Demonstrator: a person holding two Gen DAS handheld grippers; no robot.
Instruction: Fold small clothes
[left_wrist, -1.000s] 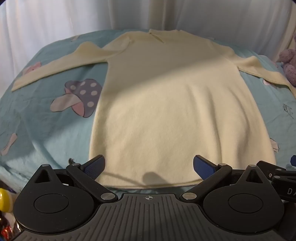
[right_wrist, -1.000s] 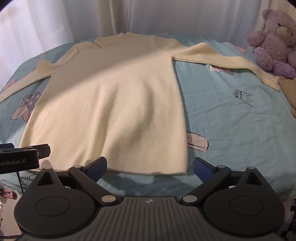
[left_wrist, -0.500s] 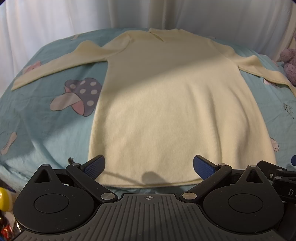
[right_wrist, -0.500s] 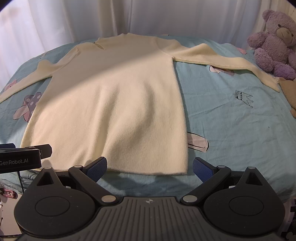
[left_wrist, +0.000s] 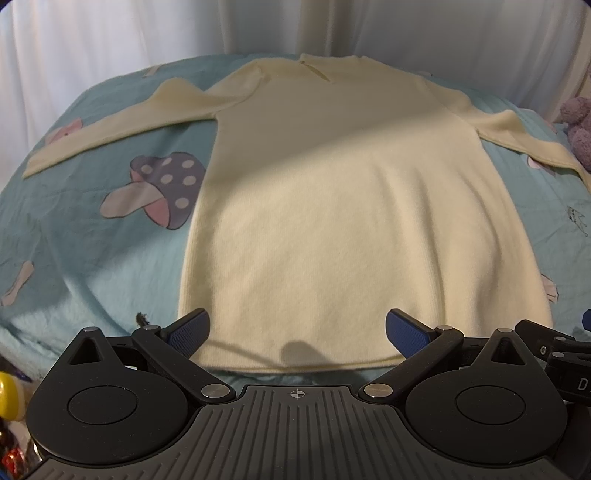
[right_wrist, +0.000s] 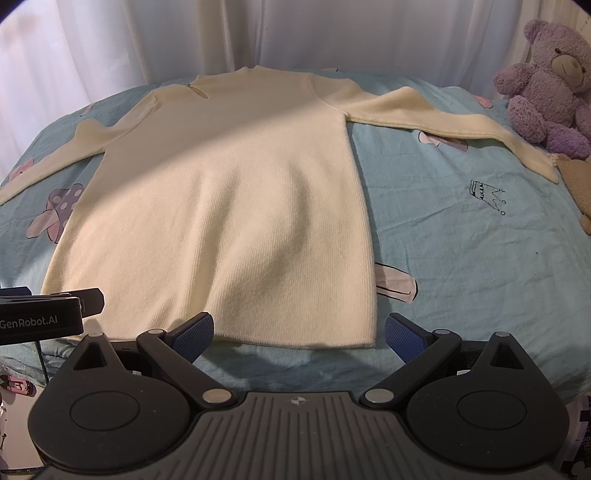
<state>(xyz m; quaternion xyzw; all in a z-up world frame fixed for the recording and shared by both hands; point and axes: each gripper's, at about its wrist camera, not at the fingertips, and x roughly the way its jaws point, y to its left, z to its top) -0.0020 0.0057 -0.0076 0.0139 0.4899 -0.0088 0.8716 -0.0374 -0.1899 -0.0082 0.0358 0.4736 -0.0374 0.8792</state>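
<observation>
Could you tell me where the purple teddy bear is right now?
In the right wrist view, the purple teddy bear sits at the bed's far right edge, beside the sweater's outstretched sleeve cuff.

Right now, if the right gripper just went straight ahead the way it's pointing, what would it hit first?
Most likely the near hem of the cream sweater, lying flat on the blue bedsheet. The right gripper is open and empty just short of that hem; height above it is unclear.

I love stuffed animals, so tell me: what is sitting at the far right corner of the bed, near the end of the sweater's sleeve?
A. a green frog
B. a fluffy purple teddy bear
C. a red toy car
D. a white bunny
B: a fluffy purple teddy bear sits on the light blue bedsheet just past the cuff of the cream knitted sweater.
</observation>
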